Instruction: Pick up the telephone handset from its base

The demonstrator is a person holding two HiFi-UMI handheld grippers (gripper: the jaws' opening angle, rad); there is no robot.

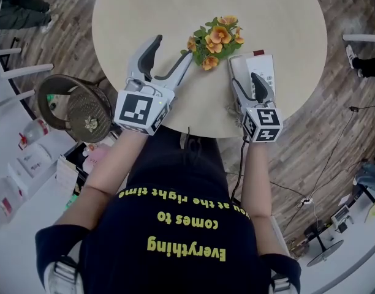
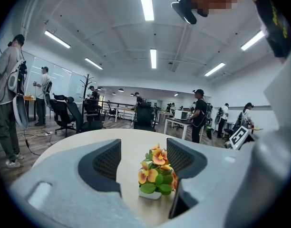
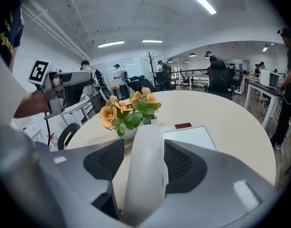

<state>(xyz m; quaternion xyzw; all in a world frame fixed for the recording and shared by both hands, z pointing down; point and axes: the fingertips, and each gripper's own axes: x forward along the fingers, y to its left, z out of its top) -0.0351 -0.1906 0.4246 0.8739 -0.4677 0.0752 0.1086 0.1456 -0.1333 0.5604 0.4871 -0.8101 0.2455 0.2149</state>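
The white telephone handset (image 1: 236, 72) runs along the left side of its white base (image 1: 267, 69), near the right front edge of the round beige table (image 1: 144, 11). My right gripper (image 1: 246, 86) is shut on the handset, one jaw against each side. In the right gripper view the handset (image 3: 145, 175) fills the space between the pads of the right gripper (image 3: 143, 151), with the flat base (image 3: 193, 137) behind it. My left gripper (image 1: 169, 57) hovers open and empty just left of the flower pot (image 1: 213, 40). That left gripper (image 2: 143, 153) frames the flowers (image 2: 156, 175) beyond its jaws.
A phone cord (image 1: 241, 164) hangs over the table's front edge by my right arm. A woven brown basket (image 1: 83, 106) stands on the floor at the left. Office chairs (image 2: 64, 113), desks and several people stand farther off.
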